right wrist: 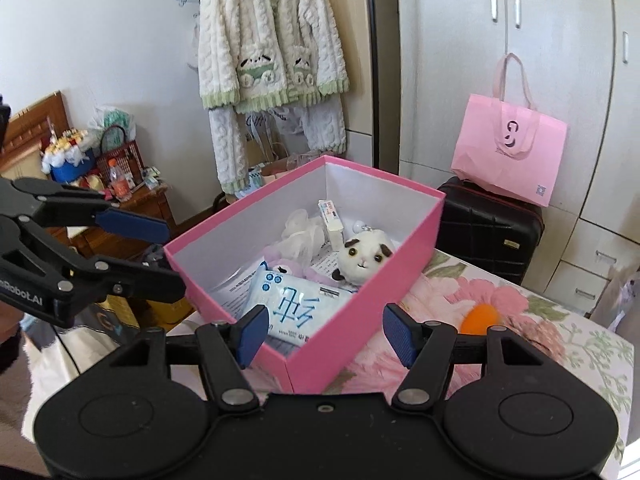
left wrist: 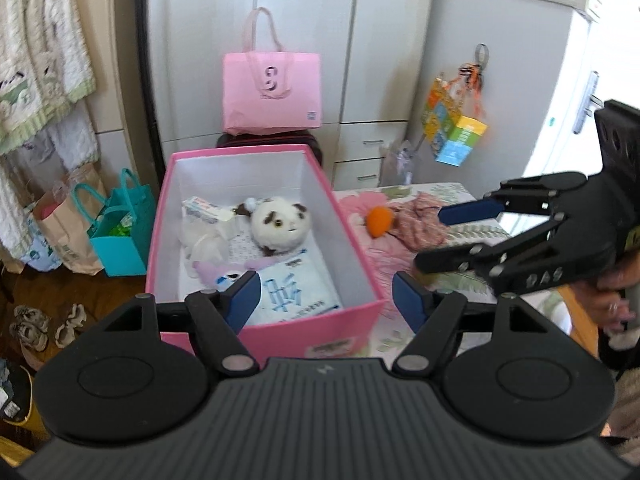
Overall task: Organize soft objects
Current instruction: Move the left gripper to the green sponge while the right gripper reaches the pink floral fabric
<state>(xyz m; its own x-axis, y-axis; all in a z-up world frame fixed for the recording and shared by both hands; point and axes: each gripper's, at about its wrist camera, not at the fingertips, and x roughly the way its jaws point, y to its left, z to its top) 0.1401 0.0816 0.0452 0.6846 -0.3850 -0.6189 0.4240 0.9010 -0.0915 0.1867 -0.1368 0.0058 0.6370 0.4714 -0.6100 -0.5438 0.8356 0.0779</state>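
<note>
A pink box stands on a floral bedspread. Inside lie a white-and-brown plush, a blue tissue pack, a purple plush, white fluff and a small carton. An orange soft ball and a pink patterned cloth lie right of the box. My left gripper is open and empty above the box's near wall. My right gripper is open and empty above the box's near corner.
A pink tote sits on a black suitcase by white wardrobes. Teal and paper bags and shoes stand on the floor at left. A fleece jacket hangs on the wall. A colourful cube hangs at right.
</note>
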